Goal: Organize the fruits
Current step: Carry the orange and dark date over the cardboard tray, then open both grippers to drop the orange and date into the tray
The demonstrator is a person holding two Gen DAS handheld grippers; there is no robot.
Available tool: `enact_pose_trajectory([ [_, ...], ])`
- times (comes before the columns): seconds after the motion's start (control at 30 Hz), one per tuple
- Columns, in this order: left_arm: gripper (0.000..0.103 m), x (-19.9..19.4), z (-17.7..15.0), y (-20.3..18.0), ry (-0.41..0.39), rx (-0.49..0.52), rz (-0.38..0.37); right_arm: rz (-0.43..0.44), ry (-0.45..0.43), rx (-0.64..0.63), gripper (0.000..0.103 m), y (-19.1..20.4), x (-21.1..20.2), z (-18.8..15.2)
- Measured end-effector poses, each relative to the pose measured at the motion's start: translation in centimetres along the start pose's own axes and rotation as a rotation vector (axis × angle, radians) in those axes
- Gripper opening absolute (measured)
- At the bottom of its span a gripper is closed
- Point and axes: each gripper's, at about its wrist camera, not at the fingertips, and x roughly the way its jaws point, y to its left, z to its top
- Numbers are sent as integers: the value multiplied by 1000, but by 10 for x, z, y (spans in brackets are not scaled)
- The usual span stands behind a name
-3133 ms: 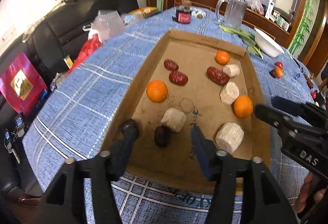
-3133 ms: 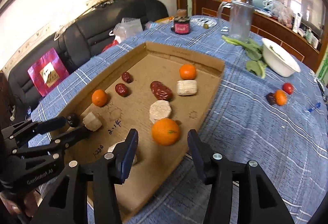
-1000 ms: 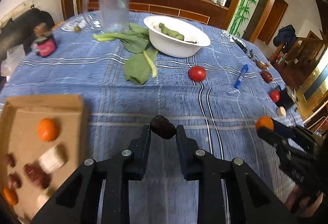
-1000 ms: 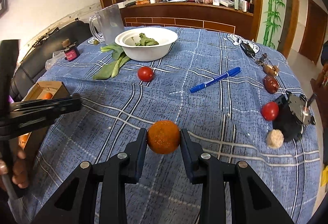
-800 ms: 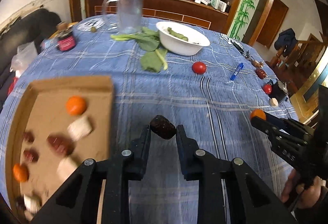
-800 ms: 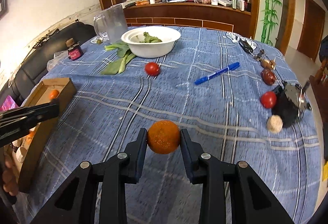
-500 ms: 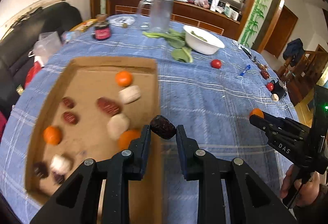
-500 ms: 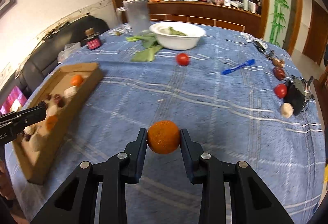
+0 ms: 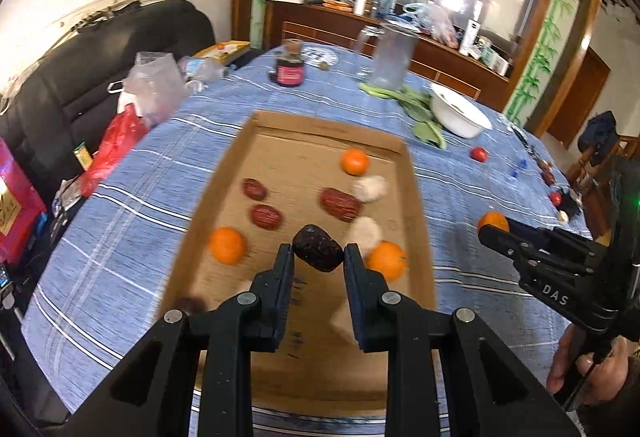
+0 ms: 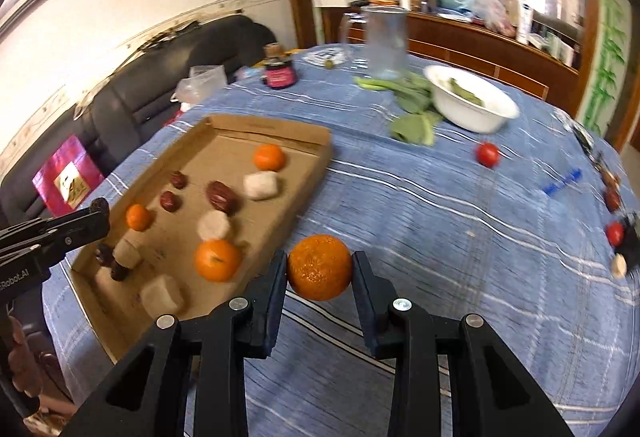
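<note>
My left gripper (image 9: 319, 259) is shut on a dark date (image 9: 318, 247) and hangs above the near half of the cardboard tray (image 9: 304, 125). In the tray lie oranges (image 9: 227, 245), red dates (image 9: 265, 215) and pale root chunks (image 9: 371, 188). My right gripper (image 10: 320, 271) is shut on an orange (image 10: 319, 267) over the blue cloth, just right of the tray's (image 10: 276, 129) near corner. In the left wrist view the right gripper (image 9: 496, 231) shows at the right with the orange (image 9: 493, 221) at its tip. In the right wrist view the left gripper (image 10: 98, 215) reaches in over the tray's left side.
A white bowl (image 10: 472, 103) with greens, leafy stalks (image 10: 412, 125), a clear jug (image 10: 386, 41) and a dark jar (image 10: 279, 74) stand at the far side. A tomato (image 10: 488, 154), a blue pen (image 10: 562, 183) and small fruits lie right. A black sofa (image 9: 100, 49) with bags is left.
Both grippers have swung left, from the right part of the table toward the tray, each still holding its fruit. The tray has come from the left edge into the middle of the left wrist view.
</note>
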Motion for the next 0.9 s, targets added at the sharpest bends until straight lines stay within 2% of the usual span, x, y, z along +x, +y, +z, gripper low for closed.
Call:
enact_pose_trajectory([
  [0.33,24,30,35,42,11,5,49,52,4,-60,36,44,44,52],
  [0.57,24,70,71,42,24,52,53,16,26,-49,36,41,79,80],
  [0.7,24,95,84,42,51,58,41,21,39,-44,36,43,90,87],
  [0.9,24,129,100,41,99,65,21,101,67,-58,36,66,90,76],
])
